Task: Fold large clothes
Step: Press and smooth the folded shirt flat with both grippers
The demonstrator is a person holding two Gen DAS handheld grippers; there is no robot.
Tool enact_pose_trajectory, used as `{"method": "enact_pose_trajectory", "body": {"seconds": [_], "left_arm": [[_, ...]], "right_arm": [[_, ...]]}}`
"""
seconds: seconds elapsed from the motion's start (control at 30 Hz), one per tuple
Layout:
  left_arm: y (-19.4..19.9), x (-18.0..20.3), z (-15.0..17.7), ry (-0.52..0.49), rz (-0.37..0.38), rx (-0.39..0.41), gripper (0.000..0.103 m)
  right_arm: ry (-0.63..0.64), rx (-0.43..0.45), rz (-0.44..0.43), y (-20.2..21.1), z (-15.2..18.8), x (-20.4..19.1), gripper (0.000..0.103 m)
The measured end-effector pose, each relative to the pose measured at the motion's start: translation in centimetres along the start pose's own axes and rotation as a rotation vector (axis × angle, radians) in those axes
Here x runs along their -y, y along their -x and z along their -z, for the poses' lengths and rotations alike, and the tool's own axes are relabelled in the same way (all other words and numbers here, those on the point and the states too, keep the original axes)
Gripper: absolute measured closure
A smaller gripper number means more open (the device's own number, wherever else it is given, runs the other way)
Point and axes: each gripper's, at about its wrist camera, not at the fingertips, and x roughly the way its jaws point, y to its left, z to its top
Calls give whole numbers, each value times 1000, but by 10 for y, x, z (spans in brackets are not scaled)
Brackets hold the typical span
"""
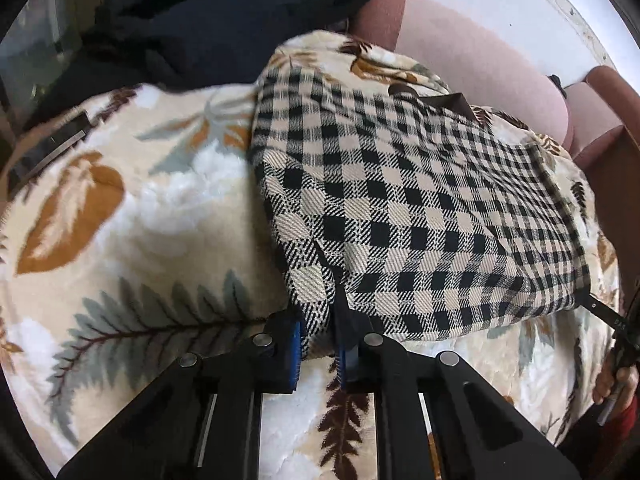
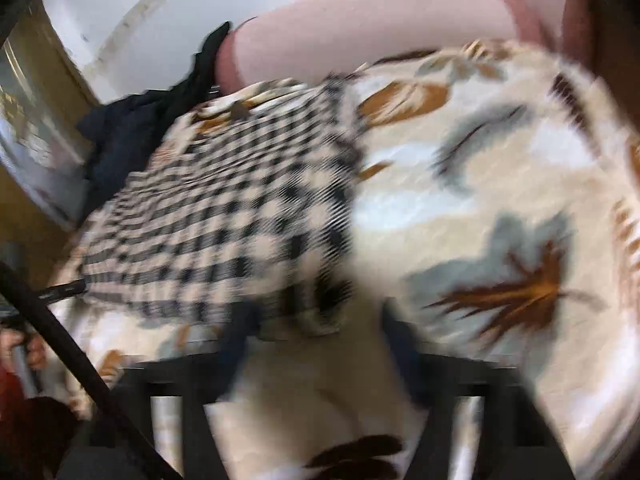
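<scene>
The checked cloth (image 1: pixel 400 200) lies flat on a fluffy leaf blanket (image 1: pixel 140 208) spread over a bed or sofa. It looks already folded, but I cannot be sure. In the left wrist view the left gripper (image 1: pixel 318 354) is at the near edge of the cloth, and its jaws are squeezed on the near left corner, with the fabric pinched between the blue pads (image 1: pixel 295 346). From there the cloth runs away from the jaws, far and to the right, and its long side seems to go left to right. The right gripper (image 2: pixel 316 344) sits by the near right corner of the cloth in its own view. That picture is very blurry. Its jaws look apart, with the cloth edge just in front of them, but I cannot tell if they touch it. So the left hand is the one that has the cloth. I think the next fold will carry this near edge over toward the far edge. I count one checked cloth, one leaf blanket, one pile of dark clothes (image 1: pixel 208 20) at the far left, and two pink cushions (image 1: pixel 480 56) at the far right.
</scene>
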Motion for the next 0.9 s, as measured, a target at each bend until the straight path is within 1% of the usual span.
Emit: {"method": "enact_pose_trajectory", "body": {"seconds": [0.1,0.2,0.23,0.27,0.3,0.33,0.4,0.47,0.5,0.57,0.6,0.63,0.67,0.7,0.73,0.77,0.83,0.9], "left_arm": [[4,2,-2,-5,-19,3,91],[0,0,2,-6,-35,-14,90],[-2,-4,4,4,-37,-21,89],[-6,-4,2,15,-37,-26,88],[-5,-9,5,32,-35,-30,86],[0,-15,8,48,-26,-27,82],[10,-21,12,57,-30,-6,80],[28,-26,16,46,-55,37,80],[35,-26,17,45,-49,52,79],[47,-22,14,53,-20,84,72],[50,-18,12,54,-8,94,69],[51,-12,9,53,3,106,60],[49,-2,4,53,16,119,52],[45,5,1,55,21,122,50],[37,15,-3,55,26,118,50],[29,24,-5,51,33,110,50],[12,39,-7,40,48,93,50],[-13,50,-8,19,65,69,50]], "right_arm": [[-49,27,-2,18,0,9,93],[-75,18,45,28,8,23,97],[-89,2,73,29,15,32,99],[-108,-9,111,28,19,39,103],[-143,-21,131,26,23,49,102],[-202,-22,134,30,28,65,102],[-245,20,137,42,29,75,101],[-192,100,134,60,17,62,99],[-158,124,132,64,10,53,99],[-77,155,113,67,-3,30,99],[-35,159,103,63,-12,17,98],[7,154,92,55,-23,0,96],[37,145,84,43,-35,-16,90],[53,137,78,32,-40,-27,80],[66,121,64,17,-49,-37,75],[73,105,56,3,-57,-45,67],[77,74,80,-36,-79,-56,66],[78,47,104,-66,-94,-55,66]]}}
